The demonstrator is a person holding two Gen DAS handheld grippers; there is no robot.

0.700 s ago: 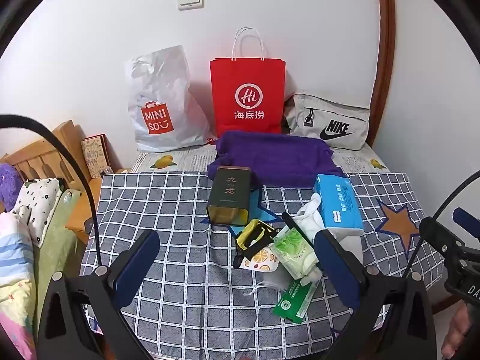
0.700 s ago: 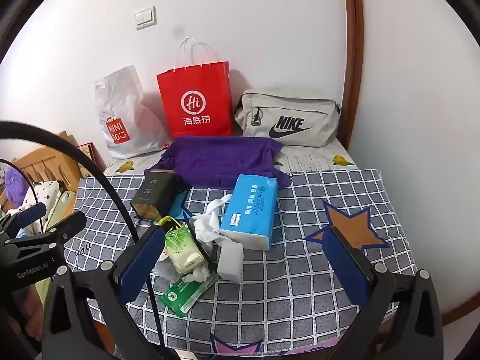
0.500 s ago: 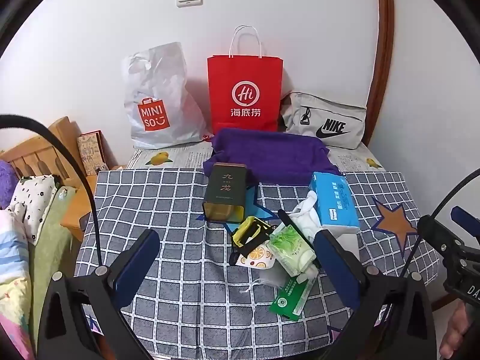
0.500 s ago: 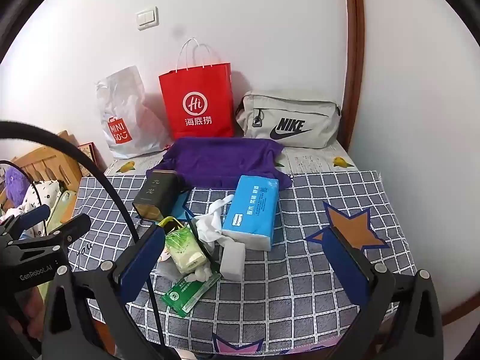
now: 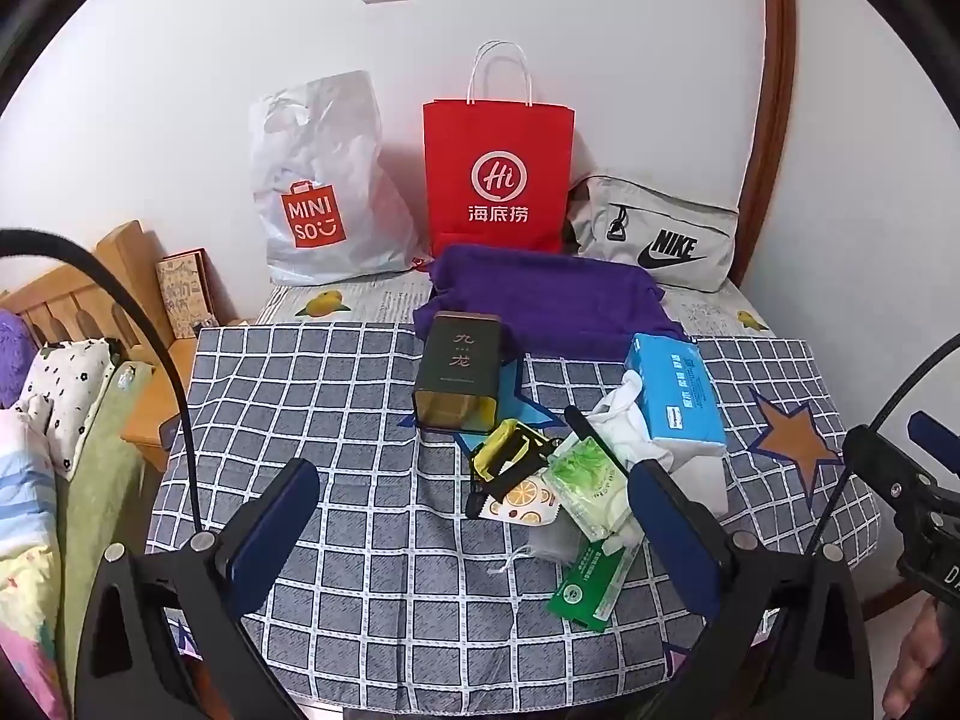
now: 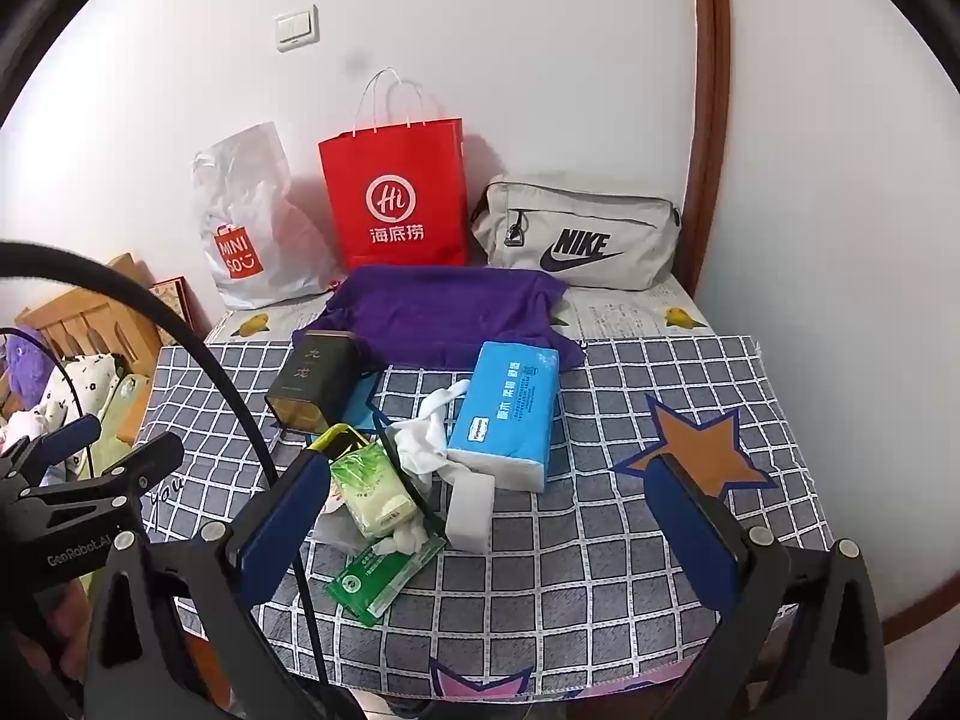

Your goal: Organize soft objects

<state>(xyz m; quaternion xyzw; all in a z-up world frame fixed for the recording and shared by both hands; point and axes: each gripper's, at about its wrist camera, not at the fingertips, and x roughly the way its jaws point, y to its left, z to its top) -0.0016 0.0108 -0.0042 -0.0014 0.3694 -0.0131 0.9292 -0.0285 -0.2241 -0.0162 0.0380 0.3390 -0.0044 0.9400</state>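
Observation:
A pile lies mid-table: a blue tissue pack (image 5: 675,396) (image 6: 507,414), a white cloth (image 5: 624,420) (image 6: 423,438), a green tissue packet (image 5: 585,489) (image 6: 369,486), a white sponge block (image 6: 471,510), a green flat packet (image 5: 591,585) (image 6: 384,579) and a dark tea tin (image 5: 459,369) (image 6: 312,381). A purple towel (image 5: 540,300) (image 6: 444,315) lies behind. My left gripper (image 5: 474,528) and right gripper (image 6: 489,525) are both open and empty, held above the table's near edge.
A Miniso plastic bag (image 5: 318,186), a red paper bag (image 5: 498,174) and a grey Nike pouch (image 5: 654,234) stand against the wall. A checked cloth (image 5: 300,396) covers the table. A wooden bed frame with bedding (image 5: 54,360) is at the left.
Both grippers have drawn back slightly and tilted, so the table objects sit a little lower and smaller in view. Nothing on the table has moved.

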